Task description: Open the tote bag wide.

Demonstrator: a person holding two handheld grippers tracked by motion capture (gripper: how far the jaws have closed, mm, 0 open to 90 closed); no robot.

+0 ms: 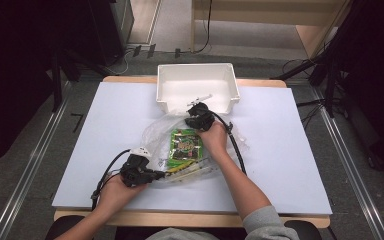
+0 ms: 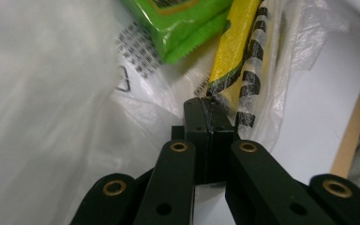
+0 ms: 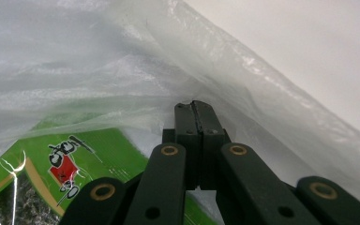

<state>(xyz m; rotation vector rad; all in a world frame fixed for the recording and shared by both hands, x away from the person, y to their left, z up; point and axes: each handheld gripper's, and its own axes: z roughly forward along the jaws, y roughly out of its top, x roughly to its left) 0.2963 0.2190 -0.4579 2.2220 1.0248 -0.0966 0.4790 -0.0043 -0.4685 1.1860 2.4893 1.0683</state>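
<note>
High view: the clear plastic bag [image 1: 155,137] lies mid-counter, its long axis running from the left claw [image 1: 156,174] at its near end to the right claw [image 1: 196,111] at its far end. Both claws are clamped on film; the green packet [image 1: 186,145] sits between them.

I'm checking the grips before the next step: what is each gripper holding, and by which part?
Both pinch the clear plastic bag: the left gripper its near edge beside the yellow packet, the right gripper its far edge.
</note>
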